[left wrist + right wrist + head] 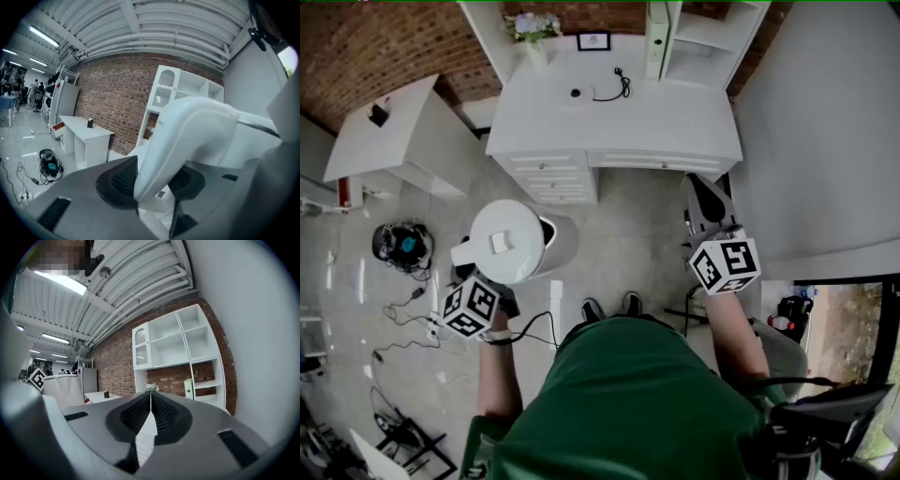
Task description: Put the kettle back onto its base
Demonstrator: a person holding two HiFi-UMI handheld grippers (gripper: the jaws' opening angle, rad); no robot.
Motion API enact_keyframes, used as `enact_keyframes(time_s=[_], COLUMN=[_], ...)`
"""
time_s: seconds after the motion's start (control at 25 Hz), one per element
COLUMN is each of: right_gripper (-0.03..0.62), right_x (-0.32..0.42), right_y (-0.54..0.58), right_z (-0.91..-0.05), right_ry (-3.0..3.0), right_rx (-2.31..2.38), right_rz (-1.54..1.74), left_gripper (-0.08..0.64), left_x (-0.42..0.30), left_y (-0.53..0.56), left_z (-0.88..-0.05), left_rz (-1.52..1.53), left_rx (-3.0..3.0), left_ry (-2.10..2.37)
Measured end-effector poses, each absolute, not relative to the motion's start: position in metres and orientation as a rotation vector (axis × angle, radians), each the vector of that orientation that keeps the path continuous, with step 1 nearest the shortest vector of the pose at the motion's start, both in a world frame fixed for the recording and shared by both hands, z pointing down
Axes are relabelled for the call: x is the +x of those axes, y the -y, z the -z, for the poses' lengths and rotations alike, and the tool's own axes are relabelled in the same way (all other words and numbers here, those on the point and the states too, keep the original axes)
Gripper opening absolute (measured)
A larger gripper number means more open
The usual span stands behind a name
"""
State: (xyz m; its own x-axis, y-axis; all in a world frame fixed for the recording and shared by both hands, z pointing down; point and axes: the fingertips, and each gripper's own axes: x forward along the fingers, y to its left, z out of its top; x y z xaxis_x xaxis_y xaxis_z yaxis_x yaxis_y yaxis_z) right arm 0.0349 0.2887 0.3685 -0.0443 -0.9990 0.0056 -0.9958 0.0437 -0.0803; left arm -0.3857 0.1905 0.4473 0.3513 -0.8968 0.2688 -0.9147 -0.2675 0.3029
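Kettle (508,242), white with its lid down, hangs in the air at our left front, over the floor (628,216) and on no bench. Our left tool (494,292) pinches its curved handle (187,136). In the left gripper view the two dark ribbed pads sit on either side of the handle and press on it. Our right tool (697,187) is held out at our right, well apart from the kettle, its jaws pressed together with nothing between them. The right gripper view shows the pads meeting along a thin line. Below us we see our green top (628,403) and the toes of our shoes (592,309) on the pale floor. To the left on the floor lie loose cables (403,314) and a dark coiled bundle (401,246). Ahead stands a white bench (675,127) with drawers in its front. Toward the back of its top, well apart from the kettle, sits the base (577,94), which looks like a pale disc with a dark centre. A black cord (614,92) curls from it to the right. Behind it, by the brick wall (394,47), are a vase of flowers (532,28) and a small framed picture (593,40), with white shelves (708,37) at the right. A second white bench (394,136) stands off to the left.
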Motion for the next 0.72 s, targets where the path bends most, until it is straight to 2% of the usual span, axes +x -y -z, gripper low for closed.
enact_keyframes(time_s=[0.72], right_gripper=[0.028], right_x=[-0.011], right_y=[-0.305], right_z=[-0.357], right_ry=[-2.142], right_rx=[-2.254], right_rz=[0.056], left_gripper=[0.178], left_x=[-0.407], left_y=[-0.168], left_z=[-0.463], left_rz=[-0.078], left_rx=[2.297], left_ry=[1.437])
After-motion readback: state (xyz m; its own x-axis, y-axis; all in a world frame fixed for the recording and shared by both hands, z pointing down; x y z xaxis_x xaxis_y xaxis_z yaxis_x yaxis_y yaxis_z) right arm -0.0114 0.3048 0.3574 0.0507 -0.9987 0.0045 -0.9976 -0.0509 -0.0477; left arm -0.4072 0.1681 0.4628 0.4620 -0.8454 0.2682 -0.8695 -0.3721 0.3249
